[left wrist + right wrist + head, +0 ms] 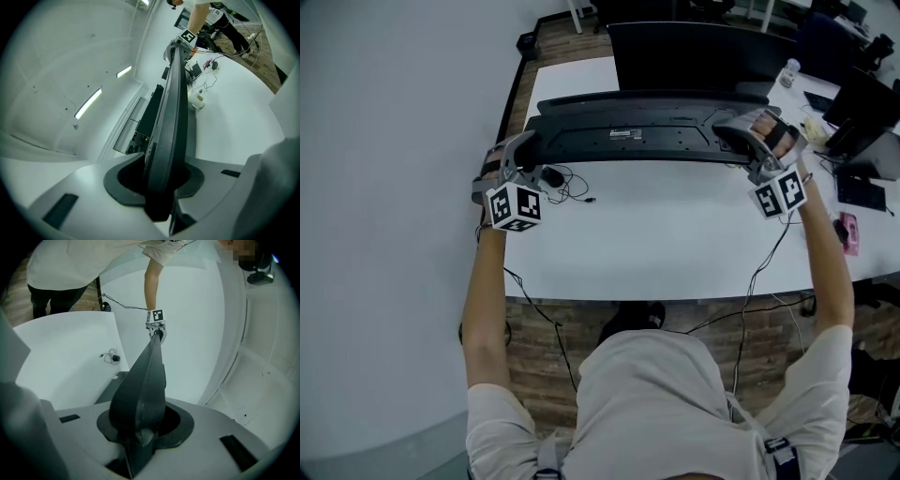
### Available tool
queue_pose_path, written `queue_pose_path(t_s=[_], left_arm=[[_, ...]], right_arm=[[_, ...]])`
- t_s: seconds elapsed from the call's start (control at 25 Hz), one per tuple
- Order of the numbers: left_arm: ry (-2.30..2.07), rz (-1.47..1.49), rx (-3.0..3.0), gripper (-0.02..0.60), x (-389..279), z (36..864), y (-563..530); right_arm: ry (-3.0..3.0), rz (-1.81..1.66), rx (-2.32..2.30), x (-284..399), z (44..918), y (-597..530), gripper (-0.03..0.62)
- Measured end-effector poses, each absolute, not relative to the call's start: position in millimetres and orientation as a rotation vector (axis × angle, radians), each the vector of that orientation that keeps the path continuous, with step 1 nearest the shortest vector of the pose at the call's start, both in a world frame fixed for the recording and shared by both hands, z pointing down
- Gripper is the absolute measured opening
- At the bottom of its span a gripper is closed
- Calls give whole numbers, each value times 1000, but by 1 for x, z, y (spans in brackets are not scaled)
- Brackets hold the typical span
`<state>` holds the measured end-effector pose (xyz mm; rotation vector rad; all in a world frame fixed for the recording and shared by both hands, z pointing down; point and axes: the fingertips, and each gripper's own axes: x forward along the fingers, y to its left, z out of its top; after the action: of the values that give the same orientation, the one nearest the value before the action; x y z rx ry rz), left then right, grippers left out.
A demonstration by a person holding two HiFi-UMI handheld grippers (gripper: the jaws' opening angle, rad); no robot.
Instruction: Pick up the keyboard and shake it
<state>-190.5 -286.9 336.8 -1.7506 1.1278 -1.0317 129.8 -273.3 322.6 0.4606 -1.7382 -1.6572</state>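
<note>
Two ends of the keyboard (628, 139) vanish inside the jaws, and its keys cannot be seen: the head view shows only its dark underside with a small label. Below it lies a white table (675, 244), with a coiled cable (567, 183) at its left, a dark monitor (703, 56) at the far edge and a bottle (788, 72) far right. Wood flooring (539, 347) shows near the person. The left gripper (161, 187), jaws narrowly parted, clamps the keyboard's left end. The right gripper (140, 427) likewise pinches the right end, so the keyboard hangs off the table.
</note>
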Motion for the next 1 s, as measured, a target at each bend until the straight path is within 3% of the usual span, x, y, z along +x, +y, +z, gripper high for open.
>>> queue_pose_path(t_s=[0.28,0.6,1.0], left_arm=[[1077,-1188,-1882,109,-199,434,-263],[977,-1274,-1954,109,-169,506,-243],[938,-1276,-1985,109,-146,547,-248]], right_arm=[[-1823,-1496,383,123,419,-253,110],[-1899,-1206,403,160,507,-246,106],[-1837,-1203,402,188,528,-239,106]])
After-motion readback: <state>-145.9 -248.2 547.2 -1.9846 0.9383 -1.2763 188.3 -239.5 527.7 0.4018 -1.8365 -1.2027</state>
